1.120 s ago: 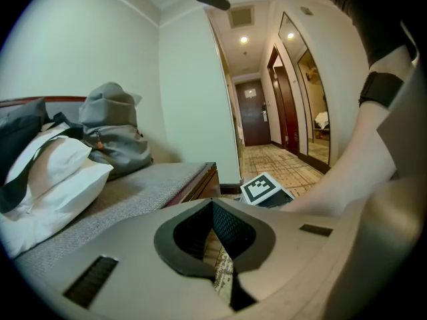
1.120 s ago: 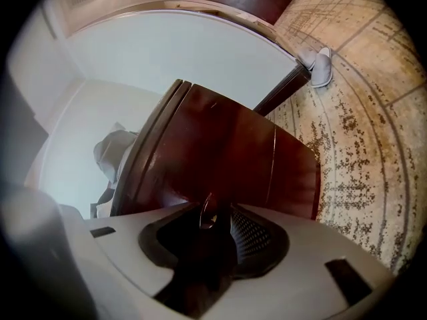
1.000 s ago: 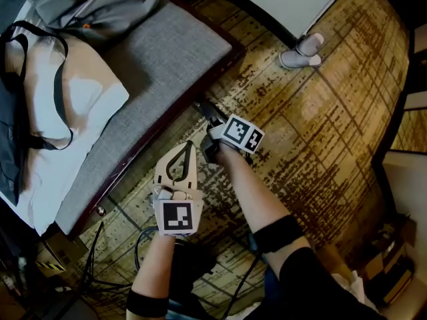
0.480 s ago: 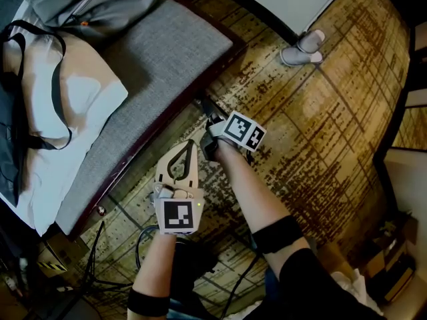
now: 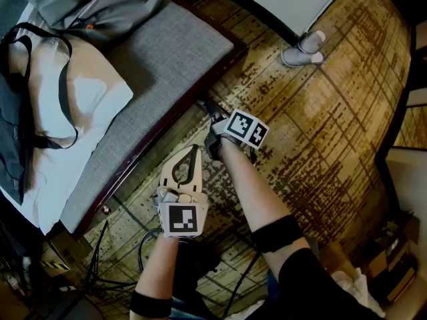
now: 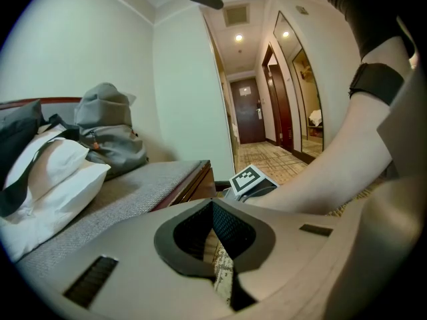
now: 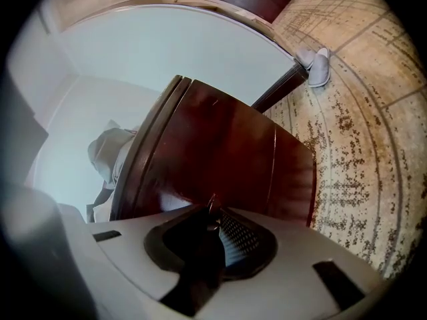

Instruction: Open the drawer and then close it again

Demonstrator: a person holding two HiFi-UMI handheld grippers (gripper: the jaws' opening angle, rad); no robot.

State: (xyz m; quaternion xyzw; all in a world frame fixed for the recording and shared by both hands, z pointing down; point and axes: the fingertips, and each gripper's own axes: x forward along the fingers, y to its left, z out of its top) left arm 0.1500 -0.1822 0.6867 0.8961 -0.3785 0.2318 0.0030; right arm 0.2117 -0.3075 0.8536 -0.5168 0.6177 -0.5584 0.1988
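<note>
The drawer front (image 7: 220,152) is dark red wood, set under the grey cushioned bench (image 5: 160,52). My right gripper (image 5: 208,109) points at that front just under the bench's corner. In the right gripper view a small dark drawer handle (image 7: 211,207) sits between the jaws of my right gripper (image 7: 213,213). The jaws have just been closing and now hold it. My left gripper (image 5: 191,151) hangs over the carpet beside the right arm, a little back from the bench. In its own view my left gripper (image 6: 212,203) is shut with nothing in it.
A white and black tote bag (image 5: 60,112) and a grey backpack (image 5: 87,2) lie on the bench. A pair of grey slippers (image 5: 303,49) stands by the white wall. Cables (image 5: 100,259) trail on the patterned carpet at the lower left. A corridor (image 6: 257,119) opens beyond the bench.
Both grippers stay almost where they were. The head view has shifted slightly, so the bench and bags sit a little lower and further right in the picture.
</note>
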